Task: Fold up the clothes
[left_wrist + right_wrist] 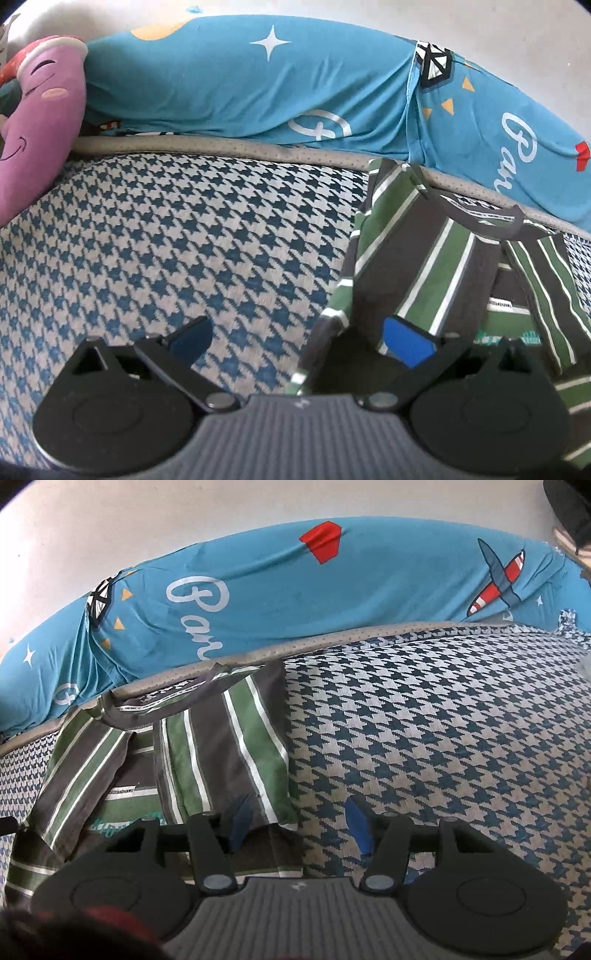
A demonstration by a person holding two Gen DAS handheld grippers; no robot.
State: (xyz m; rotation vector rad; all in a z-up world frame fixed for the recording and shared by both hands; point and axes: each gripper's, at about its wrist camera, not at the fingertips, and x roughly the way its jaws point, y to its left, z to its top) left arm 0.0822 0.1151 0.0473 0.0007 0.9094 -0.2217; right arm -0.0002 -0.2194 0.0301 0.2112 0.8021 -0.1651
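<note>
The striped shirt [436,266], partly folded, lies on the houndstooth bed [166,240], ahead and right of the left claw [299,339] and ahead-left of the right claw [299,823]. Both claws are spread, gripping nothing. A sleeve-fold seems underway; an edge must next be pinched.

Left gripper [298,341]: black linkage arms showing triangular cut-outs, round black hubs either side, silver pivot screws, grey ribbed body carrying a small pale mark. Fingertip pads [406,342] showing blue, the other one darker in shade.

Right gripper [299,825]: the same black arms and hubs, grey ribbed body, silver screws; narrow blue pads [357,825] facing edge-on.
</note>
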